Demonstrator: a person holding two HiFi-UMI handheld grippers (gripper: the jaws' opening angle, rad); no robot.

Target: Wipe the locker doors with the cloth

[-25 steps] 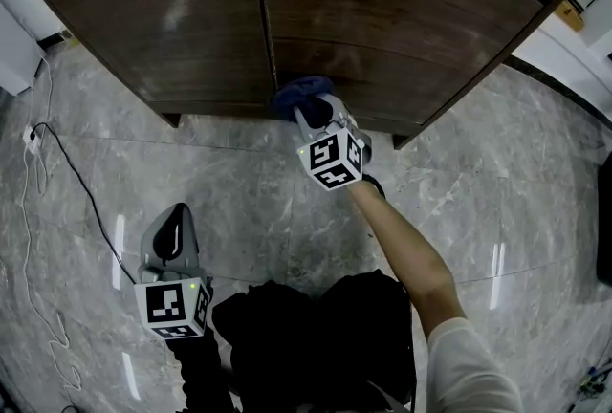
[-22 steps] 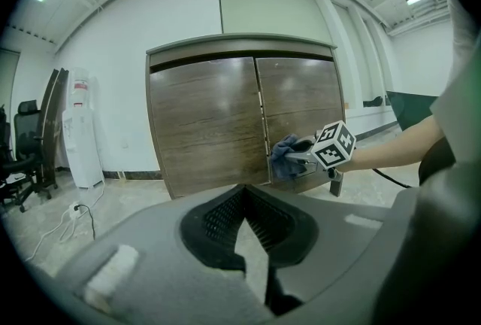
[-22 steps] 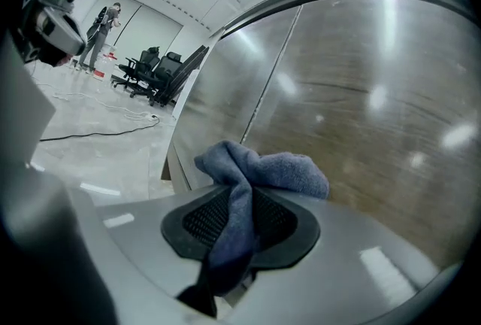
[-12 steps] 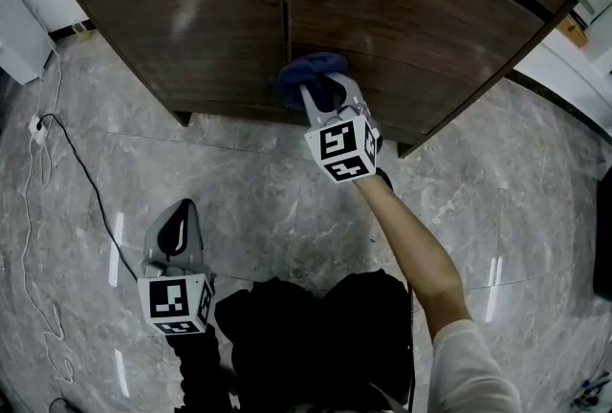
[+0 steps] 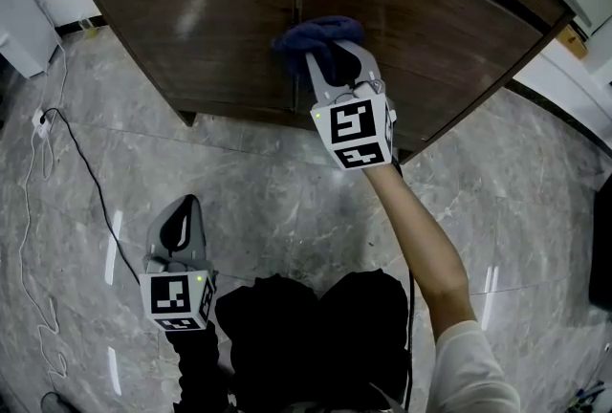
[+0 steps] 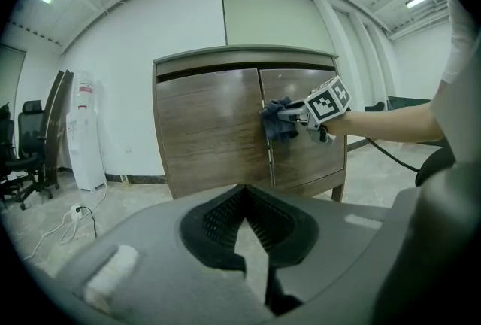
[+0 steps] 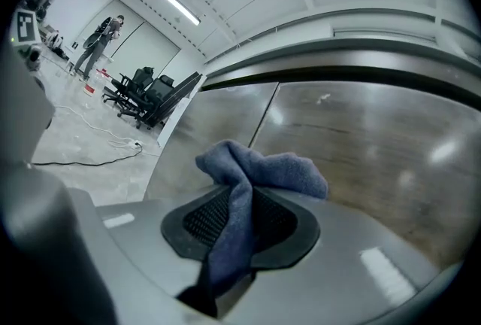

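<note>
— Down at the person's left side, what sits nearest?
— That's the left gripper (image 5: 180,208), held low over the grey marble floor (image 5: 268,196) and aimed toward the locker. Its 2 jaws are drawn together with nothing between them.

— And the other arm?
— A bare forearm (image 5: 421,244) stretches forward from a white sleeve. At its end the right gripper (image 5: 335,67) is up against the locker front, marker cube turned toward the head camera. Its jaws are pinched on the blue cloth (image 7: 259,169): the fabric runs down between the 2 pads and bunches out in folds past the tips.

— Where does the cloth meet the wood?
— At the vertical seam between the 2 doors, about mid-height. The bundle touches the dark brown surface, lying mostly on the right door (image 5: 449,29) and lapping the edge of the left door (image 5: 201,19). Both doors are closed.

— Anything farther off?
— A black cable (image 5: 81,172) trails across the floor to the left of the locker. A tall white unit (image 6: 84,135) stands by the wall beyond it, with black office chairs (image 6: 26,158) farther left. Far across the room a person (image 7: 101,34) is standing, too small to say more.
</note>
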